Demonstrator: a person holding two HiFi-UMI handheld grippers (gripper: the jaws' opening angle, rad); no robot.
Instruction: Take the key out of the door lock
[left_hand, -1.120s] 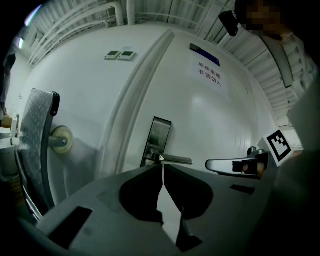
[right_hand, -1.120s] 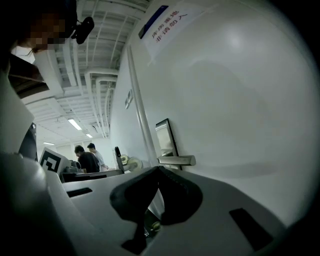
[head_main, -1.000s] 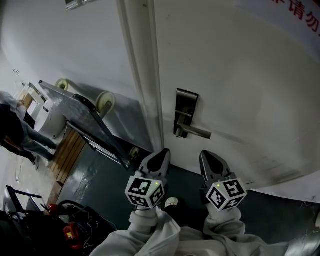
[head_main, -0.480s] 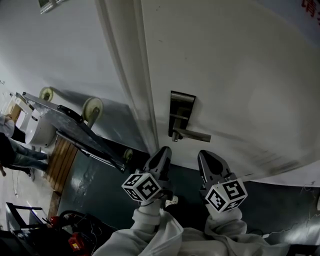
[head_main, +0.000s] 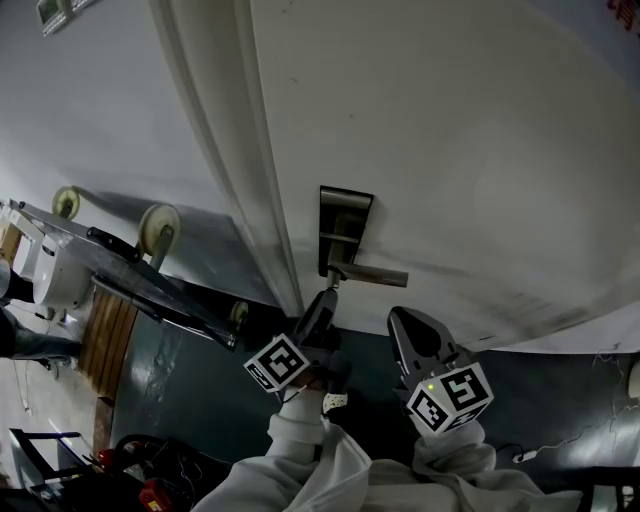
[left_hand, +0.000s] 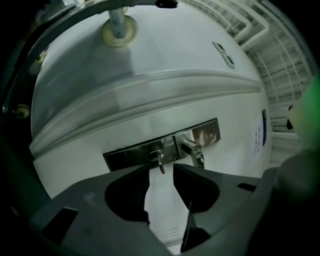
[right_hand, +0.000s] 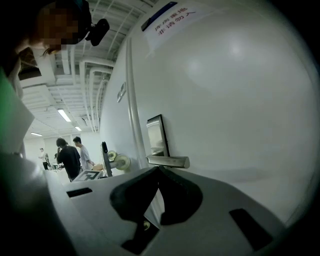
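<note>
Left gripper points level, tilted about its own axis, marker cube canted; its jaws have just been opening and stand apart, pads pressing on nothing. Right gripper sits beside it, angled slightly down, jaw tips together and empty. Both forearms in white sleeves.

The dark grey left gripper, its jaws just opened and standing apart, faces a white door where a small metal key sticks out of a shiny rectangular lock plate, just ahead of the gap, untouched, beside a silver lever handle.
</note>
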